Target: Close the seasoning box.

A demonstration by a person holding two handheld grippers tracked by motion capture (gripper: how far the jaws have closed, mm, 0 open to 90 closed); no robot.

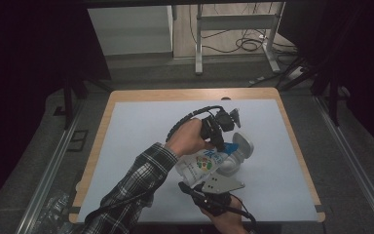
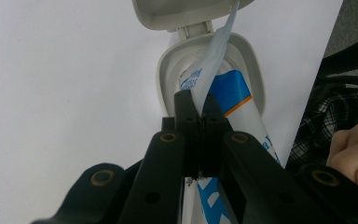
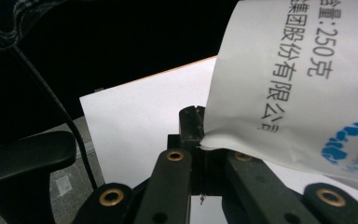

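While the pouch [image 1: 205, 163] hangs tilted between the two hands, its upper end leans into the mouth of a pale flip-top container [image 1: 237, 157] that stands near the middle of the desk [image 1: 141, 126], lid [image 1: 244, 141] swung back. The left tongs [image 1: 221, 142] are clamped on the pouch's top edge, right at the container's opening; in the left gripper view the jaws stand pressed together with the thin film [image 2: 213, 60] rising out from between them toward the container rim [image 2: 165, 70]. This grip seems meant to steer the open end into the container and keep it there. The right tongs [image 1: 197, 187], nearer the person, are closed on the pouch's bottom corner; the right gripper view shows the printed white bag [image 3: 289, 84] pinched at its lower edge [image 3: 205, 139] between the jaw tips. Holding the low end this way lets the person lift it, so the contents would slide down toward the container. I judge this a pouring or refilling step, the pouch angled from the near side of the desk up and over to the container. Whether anything is flowing I cannot tell. The pouch itself rests on nothing else that I can see; it is carried by the two grips and the container's rim.
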